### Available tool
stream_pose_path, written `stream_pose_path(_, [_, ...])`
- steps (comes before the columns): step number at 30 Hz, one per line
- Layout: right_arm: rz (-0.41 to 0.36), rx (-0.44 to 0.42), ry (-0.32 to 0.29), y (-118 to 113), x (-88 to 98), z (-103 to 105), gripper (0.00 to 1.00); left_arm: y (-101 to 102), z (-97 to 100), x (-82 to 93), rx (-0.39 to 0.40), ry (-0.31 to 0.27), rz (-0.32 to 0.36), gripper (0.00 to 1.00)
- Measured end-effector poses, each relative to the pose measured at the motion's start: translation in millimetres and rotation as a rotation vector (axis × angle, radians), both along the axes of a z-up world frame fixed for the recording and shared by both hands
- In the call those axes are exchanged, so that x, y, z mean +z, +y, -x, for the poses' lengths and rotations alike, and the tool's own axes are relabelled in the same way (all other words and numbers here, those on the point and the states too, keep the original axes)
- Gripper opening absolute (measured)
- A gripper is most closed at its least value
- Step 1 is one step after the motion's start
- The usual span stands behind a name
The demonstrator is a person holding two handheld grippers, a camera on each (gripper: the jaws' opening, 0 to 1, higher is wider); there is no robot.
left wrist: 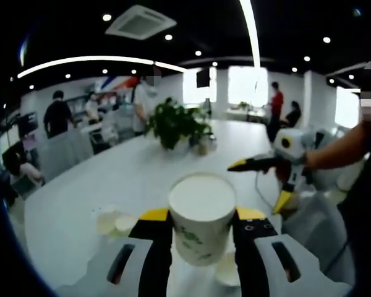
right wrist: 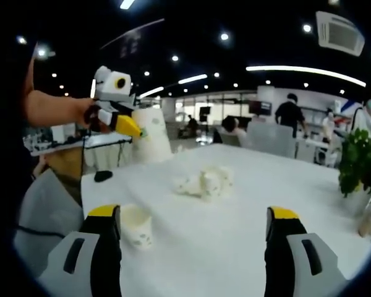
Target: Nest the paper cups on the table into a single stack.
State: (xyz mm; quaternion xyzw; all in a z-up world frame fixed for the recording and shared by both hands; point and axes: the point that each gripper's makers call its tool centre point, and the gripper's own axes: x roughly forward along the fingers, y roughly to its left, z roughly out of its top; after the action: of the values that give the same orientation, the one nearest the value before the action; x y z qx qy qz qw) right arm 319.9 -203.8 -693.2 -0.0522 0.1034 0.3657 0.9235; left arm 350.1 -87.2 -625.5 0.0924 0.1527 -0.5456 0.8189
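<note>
The left gripper [left wrist: 204, 230] holds one paper cup [left wrist: 201, 218] upright, its fingers [left wrist: 153, 247] closed on the cup wall from both sides, raised above the worktop [left wrist: 80, 204]. The cup is a tapered cylinder of matte white paper with a rolled rim and a faint green print on its side. The right gripper [right wrist: 191, 235] stands with its fingers [right wrist: 105, 238] spread wide and nothing between them.

Judged from the layout, stacking is at an early stage: one cup is lifted, none is seen nested. A single loose cup [right wrist: 137, 226] lies on the worktop just beside the right gripper's left finger. Farther out, a cluster of cups [right wrist: 205, 182] lies tumbled together mid-worktop; the count cannot be read. In the left gripper view, further cups [left wrist: 114, 221] rest on the worktop at lower left.

The worktop is smooth, white and rounded at the edge. A leafy potted plant [left wrist: 175, 125] stands beyond the cups.
</note>
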Motion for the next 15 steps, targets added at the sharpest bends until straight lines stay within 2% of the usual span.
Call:
stream_pose_path(3, [-0.006,0.005,-0.004,4.1,2.9,0.8,0.95,-0.1,7.3,-4.5,-0.021,-0.009,-0.014,0.36])
stream_pose_path(5, [-0.009,0.007,-0.007,5.5,4.1,0.6,0.95,-2.5,16.8,-4.0,-0.049,0.010,0.010,0.36])
stream_pose_path(8, [-0.015,0.013,-0.007,8.7,6.2,0.5,0.95,-2.3,23.8,-5.7,-0.059,0.012,0.011,0.36])
stream_pose_path(15, [-0.018,0.034,0.001,17.3,8.5,2.7,0.92,4.2,30.9,-0.4,-0.035,0.017,0.035,0.36])
